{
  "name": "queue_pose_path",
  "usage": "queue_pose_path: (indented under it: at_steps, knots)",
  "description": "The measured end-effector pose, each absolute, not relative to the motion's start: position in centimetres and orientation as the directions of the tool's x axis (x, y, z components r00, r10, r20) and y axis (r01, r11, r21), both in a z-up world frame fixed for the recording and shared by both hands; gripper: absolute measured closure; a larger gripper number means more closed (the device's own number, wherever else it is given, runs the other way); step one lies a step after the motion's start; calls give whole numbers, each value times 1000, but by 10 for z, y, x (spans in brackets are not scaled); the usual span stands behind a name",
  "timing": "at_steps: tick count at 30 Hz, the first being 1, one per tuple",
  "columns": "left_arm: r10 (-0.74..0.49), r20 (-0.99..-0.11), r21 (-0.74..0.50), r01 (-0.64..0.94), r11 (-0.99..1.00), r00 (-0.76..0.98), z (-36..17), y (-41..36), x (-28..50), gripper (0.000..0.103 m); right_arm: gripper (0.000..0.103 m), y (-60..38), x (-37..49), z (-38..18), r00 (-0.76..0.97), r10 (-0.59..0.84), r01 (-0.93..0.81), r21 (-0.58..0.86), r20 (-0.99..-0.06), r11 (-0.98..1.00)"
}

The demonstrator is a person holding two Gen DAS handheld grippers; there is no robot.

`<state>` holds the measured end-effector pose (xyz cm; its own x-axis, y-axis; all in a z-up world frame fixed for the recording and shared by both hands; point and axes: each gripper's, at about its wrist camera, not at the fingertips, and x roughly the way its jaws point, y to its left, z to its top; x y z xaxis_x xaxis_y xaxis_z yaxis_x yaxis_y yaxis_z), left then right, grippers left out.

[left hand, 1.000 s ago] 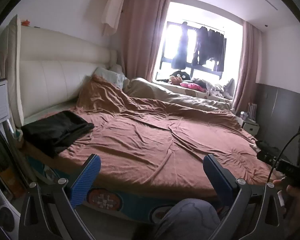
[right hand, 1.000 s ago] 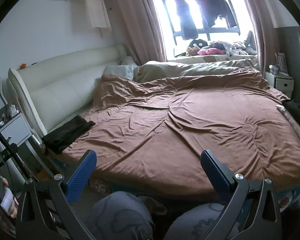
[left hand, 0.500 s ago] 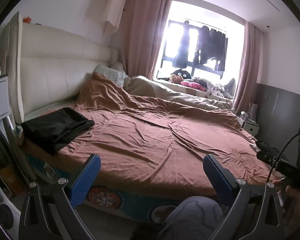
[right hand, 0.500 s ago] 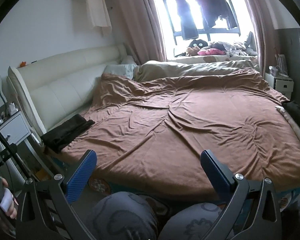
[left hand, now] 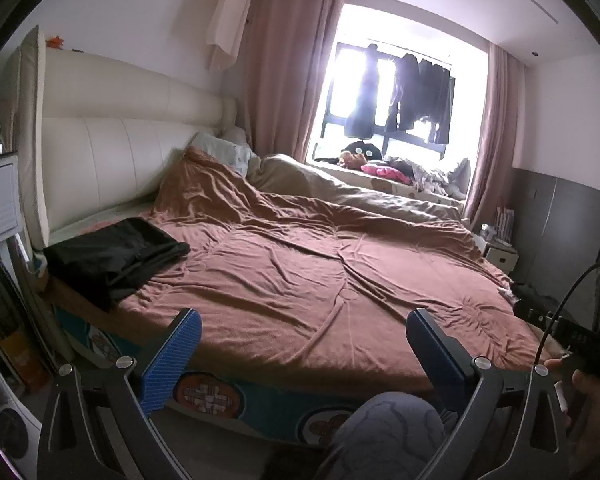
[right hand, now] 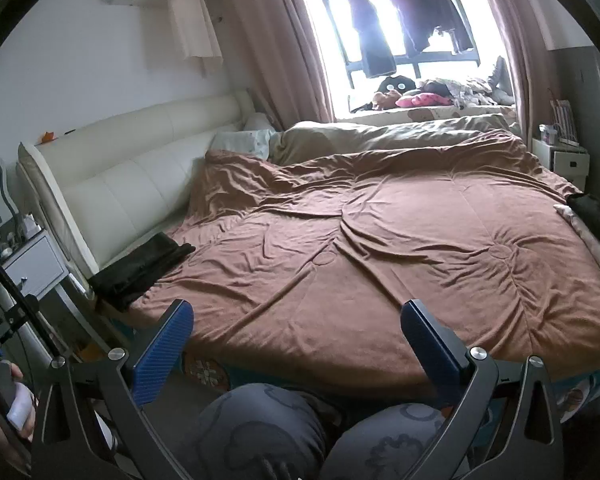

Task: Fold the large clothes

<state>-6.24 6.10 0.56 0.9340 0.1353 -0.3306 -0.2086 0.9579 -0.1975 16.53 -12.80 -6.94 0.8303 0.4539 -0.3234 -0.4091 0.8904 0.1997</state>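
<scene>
black garment point(left hand: 112, 256) folded at bed point(left hand: 320, 280) corner, both grippers spread

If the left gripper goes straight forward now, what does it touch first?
Probably the brown blanket on the bed; the left gripper is open and empty, and nothing lies between. Depth is unclear.

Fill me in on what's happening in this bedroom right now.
A person sits at the near edge of the bed, knees in patterned grey trousers, holding a two-finger gripper in each hand. The left gripper and right gripper both hang open over the near edge of the brown duvet, gripping nothing. A folded black garment lies at the bed's left corner by the cream headboard; another dark item sits at the right edge. No folding is under way.
</scene>
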Motion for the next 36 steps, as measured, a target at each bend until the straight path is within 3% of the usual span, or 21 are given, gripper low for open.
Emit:
queue_pose_path:
  at_steps: [15, 25, 36]
  knots:
    - [163, -367, -185, -244, 952, 916, 8, 63, -62, 1, 0, -129, 164, -69, 831, 446, -401, 196, -332, 895]
    - [182, -321, -185, -250, 950, 929, 17, 64, -69, 0, 0, -130, 166, -70, 836, 428, -385, 189, -344, 903]
    - [159, -329, -190, -230, 954, 931, 14, 60, -61, 0, 0, -131, 170, -67, 837, 403, -366, 169, -370, 915]
